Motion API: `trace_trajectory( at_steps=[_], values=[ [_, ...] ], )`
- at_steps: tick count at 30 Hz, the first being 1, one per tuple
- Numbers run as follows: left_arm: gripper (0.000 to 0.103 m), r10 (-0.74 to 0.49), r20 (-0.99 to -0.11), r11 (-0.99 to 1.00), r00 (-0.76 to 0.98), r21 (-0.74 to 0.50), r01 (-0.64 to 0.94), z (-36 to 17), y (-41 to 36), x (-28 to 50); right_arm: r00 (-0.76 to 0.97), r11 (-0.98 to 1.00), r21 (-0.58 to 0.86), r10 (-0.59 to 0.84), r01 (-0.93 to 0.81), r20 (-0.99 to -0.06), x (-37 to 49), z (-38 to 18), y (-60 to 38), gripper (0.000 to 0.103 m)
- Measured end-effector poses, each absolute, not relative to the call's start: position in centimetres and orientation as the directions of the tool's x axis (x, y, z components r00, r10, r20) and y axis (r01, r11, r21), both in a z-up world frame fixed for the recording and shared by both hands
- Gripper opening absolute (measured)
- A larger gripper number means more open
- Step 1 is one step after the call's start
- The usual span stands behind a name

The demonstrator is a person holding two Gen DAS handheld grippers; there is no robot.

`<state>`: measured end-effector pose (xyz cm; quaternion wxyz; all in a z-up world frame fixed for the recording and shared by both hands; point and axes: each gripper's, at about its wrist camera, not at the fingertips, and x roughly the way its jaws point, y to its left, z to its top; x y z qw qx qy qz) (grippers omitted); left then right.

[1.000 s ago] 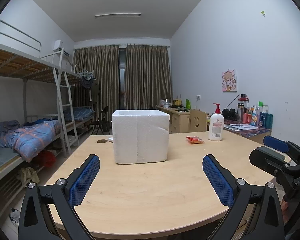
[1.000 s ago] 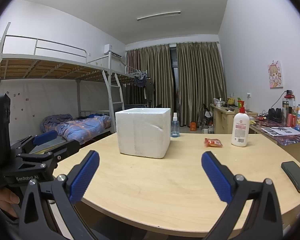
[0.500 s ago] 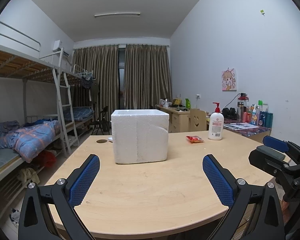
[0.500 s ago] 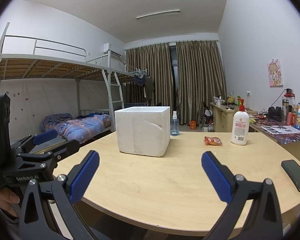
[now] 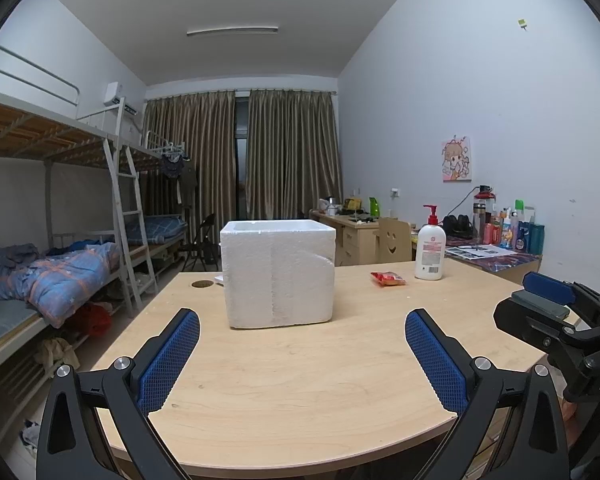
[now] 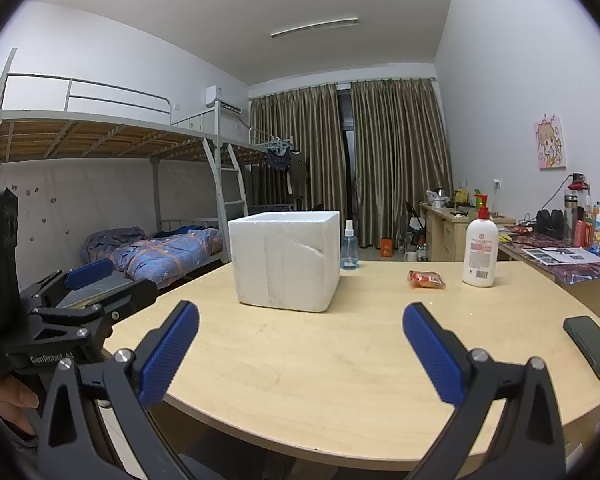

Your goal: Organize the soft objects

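A white foam box [image 5: 278,272] stands upright in the middle of the wooden table [image 5: 300,380]; it also shows in the right wrist view [image 6: 286,258]. A small red soft packet [image 5: 388,279] lies to its right, also in the right wrist view [image 6: 426,279]. My left gripper [image 5: 302,354] is open and empty above the near table edge, well short of the box. My right gripper [image 6: 300,350] is open and empty, also near the front edge. Each gripper shows at the side of the other's view.
A white pump bottle [image 6: 480,254] stands right of the packet. A clear spray bottle [image 6: 349,248] stands behind the box. A black phone [image 6: 592,346] lies at the table's right edge. Bunk beds stand on the left, a cluttered desk [image 5: 496,252] on the right.
Both views have shifted only slightly; the box sits a touch higher in frame. Both grippers stay open and empty.
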<state>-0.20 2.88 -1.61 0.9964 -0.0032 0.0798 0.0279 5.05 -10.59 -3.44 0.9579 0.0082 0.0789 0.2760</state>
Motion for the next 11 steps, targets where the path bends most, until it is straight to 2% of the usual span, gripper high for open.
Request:
trace_trajectory(
  at_steps=[11],
  values=[
    [0.103,0.042,-0.155,0.999,0.987,0.005,-0.042,-1.49,2.35,-0.29,0.835,0.848,0.060,0.530,-0.527,-0.152,5.23,-3.36,-10.49,0.103]
  ],
)
